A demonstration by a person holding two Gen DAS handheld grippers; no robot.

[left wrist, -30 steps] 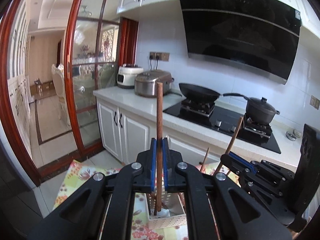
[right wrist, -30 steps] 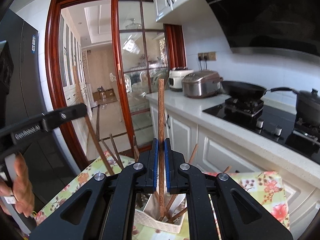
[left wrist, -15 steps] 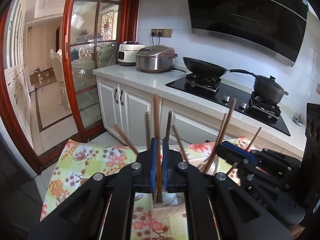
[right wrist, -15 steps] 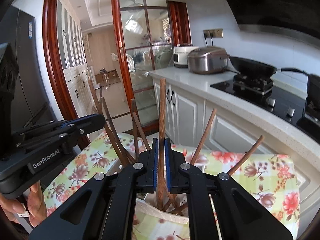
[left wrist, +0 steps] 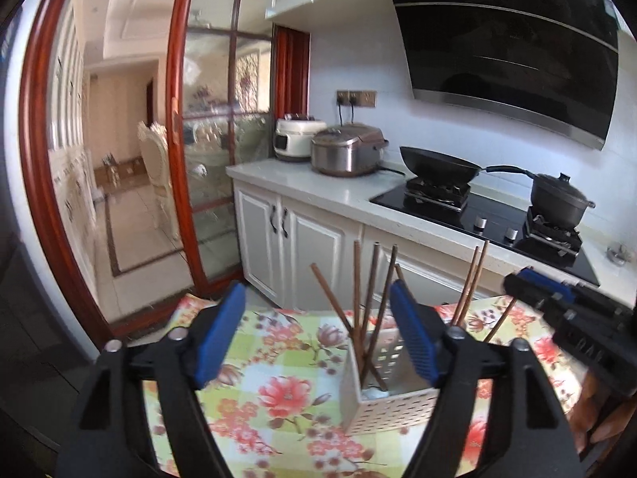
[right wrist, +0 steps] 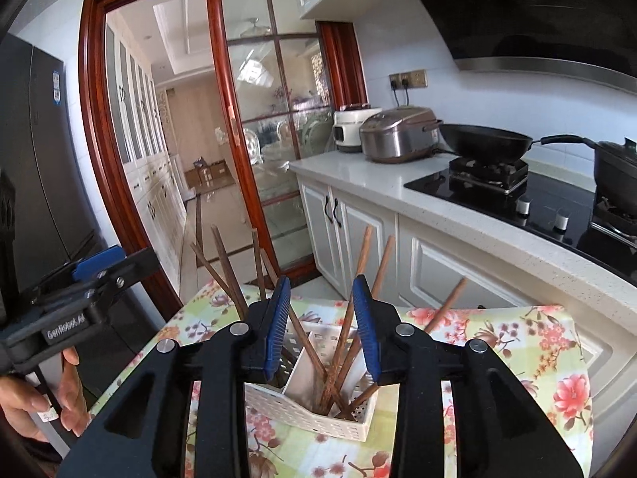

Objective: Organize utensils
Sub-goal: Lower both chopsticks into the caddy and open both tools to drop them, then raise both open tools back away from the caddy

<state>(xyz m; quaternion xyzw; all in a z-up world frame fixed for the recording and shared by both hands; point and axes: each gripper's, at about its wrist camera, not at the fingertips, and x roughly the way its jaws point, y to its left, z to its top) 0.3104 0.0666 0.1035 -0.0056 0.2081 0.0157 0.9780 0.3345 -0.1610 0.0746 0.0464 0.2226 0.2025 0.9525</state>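
1. Both claws are spread apart and carry nothing: the left gripper (left wrist: 316, 328) shows a wide gap between its blue pads, and the right gripper (right wrist: 320, 324) has a narrower gap, also with nothing between the pads

2. All the wooden chopsticks (left wrist: 370, 306) stand inside the white perforated holder (left wrist: 388, 402), tips down and tops fanning out in different directions; I judge that they lean like this because they rest only on the rim and on each other

3. From the right wrist view, a divider seems to split the holder (right wrist: 310, 402) in compartments, and the chopsticks (right wrist: 338, 358) cross one another in the right part; others lean out to the left, but which compartment each occupies I cannot tell

4. This holder sits on the floral tablecloth (left wrist: 278, 390), near the kitchen counter (left wrist: 318, 187) with the rice cooker (left wrist: 346, 151) and the pan (left wrist: 438, 161)

5. Each claw hovers above and just beside the holder, pointed along the sticks, probably because this way gives a straight path in and out

6. My judgement is that the sorting is close to finished, since no loose utensil is visible on the cloth; a careless touch on the leaning tops could tip the light holder
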